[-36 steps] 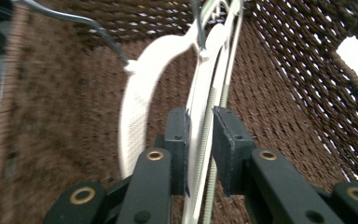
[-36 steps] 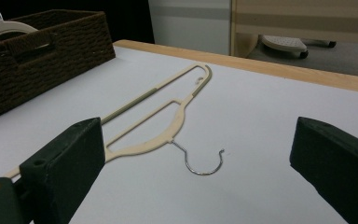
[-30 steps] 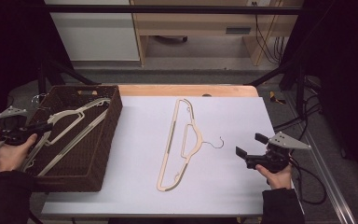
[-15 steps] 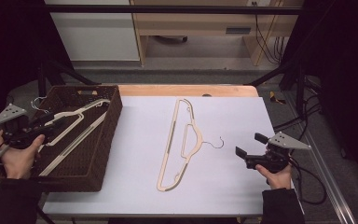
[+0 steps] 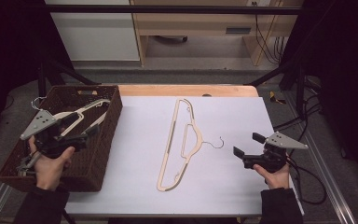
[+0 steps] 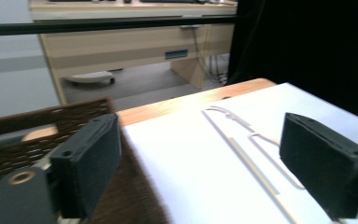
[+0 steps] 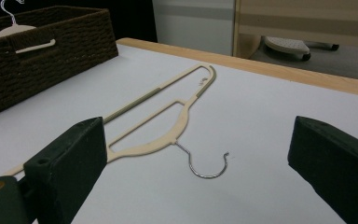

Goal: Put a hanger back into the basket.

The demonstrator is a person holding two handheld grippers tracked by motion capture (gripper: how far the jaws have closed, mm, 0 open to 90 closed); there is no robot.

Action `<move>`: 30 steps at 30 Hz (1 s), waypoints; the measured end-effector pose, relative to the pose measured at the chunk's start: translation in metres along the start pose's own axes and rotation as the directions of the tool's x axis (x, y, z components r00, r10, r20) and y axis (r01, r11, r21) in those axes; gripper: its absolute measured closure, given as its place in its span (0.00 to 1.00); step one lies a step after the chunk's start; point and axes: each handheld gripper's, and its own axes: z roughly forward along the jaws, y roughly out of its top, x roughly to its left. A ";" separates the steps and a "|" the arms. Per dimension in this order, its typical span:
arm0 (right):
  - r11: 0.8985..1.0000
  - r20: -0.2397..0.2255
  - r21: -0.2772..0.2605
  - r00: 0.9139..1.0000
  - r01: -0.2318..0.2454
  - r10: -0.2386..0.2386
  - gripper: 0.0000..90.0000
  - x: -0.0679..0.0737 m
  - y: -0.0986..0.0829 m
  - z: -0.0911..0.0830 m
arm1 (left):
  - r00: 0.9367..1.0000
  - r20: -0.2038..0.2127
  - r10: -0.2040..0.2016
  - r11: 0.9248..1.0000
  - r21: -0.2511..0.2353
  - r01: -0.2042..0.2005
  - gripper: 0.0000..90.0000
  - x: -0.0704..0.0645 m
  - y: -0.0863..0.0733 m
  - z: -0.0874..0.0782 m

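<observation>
Hanger (cream, wire hook) lies flat on the white table, beside the wicker basket. Right gripper rests near its hook, jaws spread; left gripper hovers over the basket, spread too.

**No readable text**

No lettering, label, brand or number can be read. A small embossed mark sits near one end of the beige clothes hanger on the table, too small and blurred to make out.
</observation>
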 end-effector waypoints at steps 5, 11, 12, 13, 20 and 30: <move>1.000 -0.008 0.007 1.000 0.013 -0.013 0.08 0.002 0.000 0.004 | 0.999 0.039 0.004 1.000 0.009 -0.004 0.10 -0.021 -0.006 0.013; 0.999 -0.011 0.034 0.999 0.033 -0.033 0.11 0.006 -0.001 0.017 | 0.992 0.129 0.005 0.999 0.037 -0.010 0.10 -0.049 -0.024 0.032; 0.998 -0.013 0.040 0.999 0.042 -0.042 0.12 0.006 -0.001 0.019 | 0.992 0.129 0.005 0.999 0.037 -0.010 0.10 -0.049 -0.024 0.032; 0.998 -0.013 0.043 0.999 0.050 -0.050 0.13 0.007 -0.002 0.021 | 0.988 0.152 0.014 0.999 0.041 -0.020 0.10 -0.056 -0.030 0.037; 0.994 -0.010 0.097 0.999 0.054 -0.053 0.22 0.007 -0.003 0.041 | 0.976 0.216 0.012 0.996 0.079 -0.030 0.11 -0.075 -0.054 0.057; 0.970 -0.040 0.228 0.996 0.088 -0.081 0.44 0.009 -0.014 0.089 | 0.973 0.231 0.014 0.985 0.164 -0.053 0.11 -0.081 -0.081 0.076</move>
